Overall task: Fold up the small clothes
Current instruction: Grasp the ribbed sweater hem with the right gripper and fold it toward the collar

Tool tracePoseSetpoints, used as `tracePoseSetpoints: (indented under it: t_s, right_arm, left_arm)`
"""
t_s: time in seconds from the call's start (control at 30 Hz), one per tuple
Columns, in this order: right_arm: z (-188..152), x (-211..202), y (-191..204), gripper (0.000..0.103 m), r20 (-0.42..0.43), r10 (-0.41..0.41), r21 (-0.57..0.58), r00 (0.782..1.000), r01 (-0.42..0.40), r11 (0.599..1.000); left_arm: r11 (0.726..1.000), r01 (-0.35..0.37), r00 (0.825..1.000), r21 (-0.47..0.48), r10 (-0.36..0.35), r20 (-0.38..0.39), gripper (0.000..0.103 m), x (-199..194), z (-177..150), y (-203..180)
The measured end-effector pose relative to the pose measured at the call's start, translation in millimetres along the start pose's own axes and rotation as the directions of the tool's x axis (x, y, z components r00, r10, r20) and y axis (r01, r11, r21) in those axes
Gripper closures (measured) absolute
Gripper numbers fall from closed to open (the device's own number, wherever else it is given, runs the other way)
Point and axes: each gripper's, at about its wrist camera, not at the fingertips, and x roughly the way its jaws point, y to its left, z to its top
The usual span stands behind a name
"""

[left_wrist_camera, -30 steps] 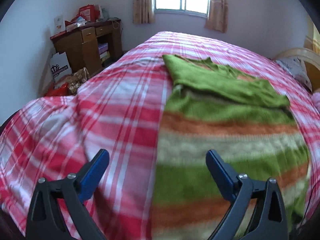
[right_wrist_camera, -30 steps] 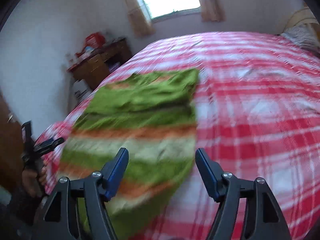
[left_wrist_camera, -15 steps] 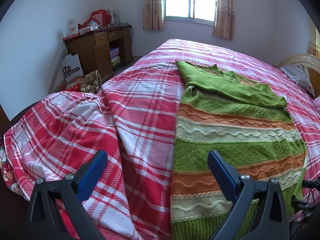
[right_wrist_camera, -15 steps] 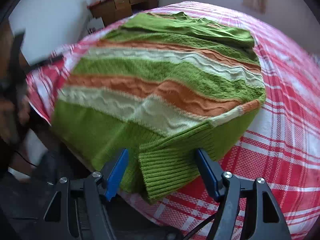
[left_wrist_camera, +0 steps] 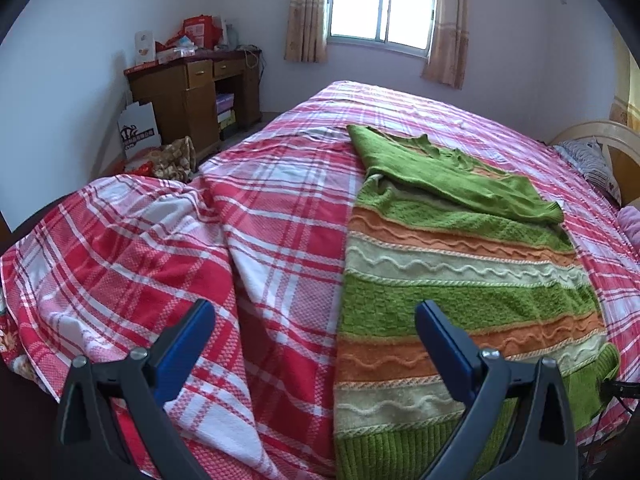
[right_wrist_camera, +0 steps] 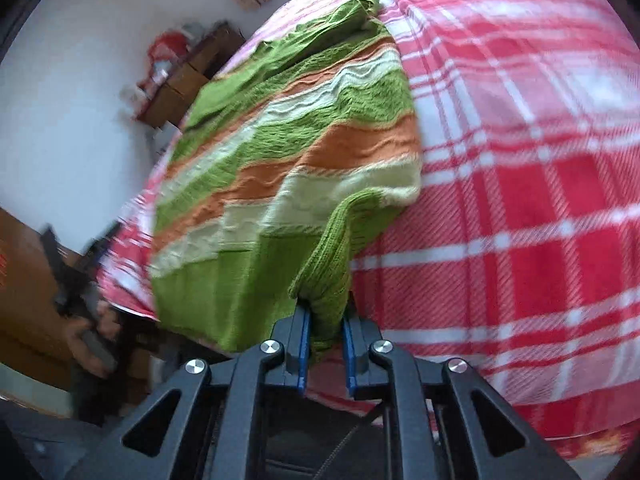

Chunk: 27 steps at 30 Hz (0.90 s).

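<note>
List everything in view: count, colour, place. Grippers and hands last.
sweater: 1, green/orange/cream stripes, flat on bed, sleeve folded across its far end
bedspread: 1, red/white plaid, covers bed
desk: 1, brown wood, far left corner, red boxes on top
window: 1, beige curtains, far wall
paper bag: 1, white, floor by desk
left gripper: open, over bedspread and sweater edge
right gripper: just closed, pinching sweater's green hem
hand: 1, blurred, holds left gripper

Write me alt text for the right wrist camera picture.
The right gripper has just closed on the green ribbed hem of a striped sweater lying on a red plaid bedspread. The picture is blurred; a wooden desk stands by the far wall.
</note>
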Motion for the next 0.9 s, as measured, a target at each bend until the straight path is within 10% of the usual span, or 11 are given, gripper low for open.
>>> tracePoseSetpoints:
  t_s: [0.37, 0.63, 0.9]
  right_arm:
    - [7.2, 23.2, 10.4, 0.088, -0.090, 0.108, 0.028, 0.990, -0.106, 0.994]
    - [66.5, -11.2, 9.8, 0.090, 0.076, 0.469, 0.129, 0.880, -0.475, 0.870]
    - [164.2, 28.5, 5.5, 0.091, 0.193, 0.186, 0.096, 0.963, -0.207, 0.974]
  left_arm:
    - [0.998, -0.018, 1.000, 0.052, 0.017, 0.015, 0.001, -1.7, 5.2, -4.3]
    - [1.000, -0.002, 1.000, 0.029, 0.002, -0.006, 0.001, 18.6, 29.1, 10.0]
    - [0.997, 0.066, 0.998, 0.050, -0.066, -0.006, 0.001, 23.2, 47.5, 20.8]
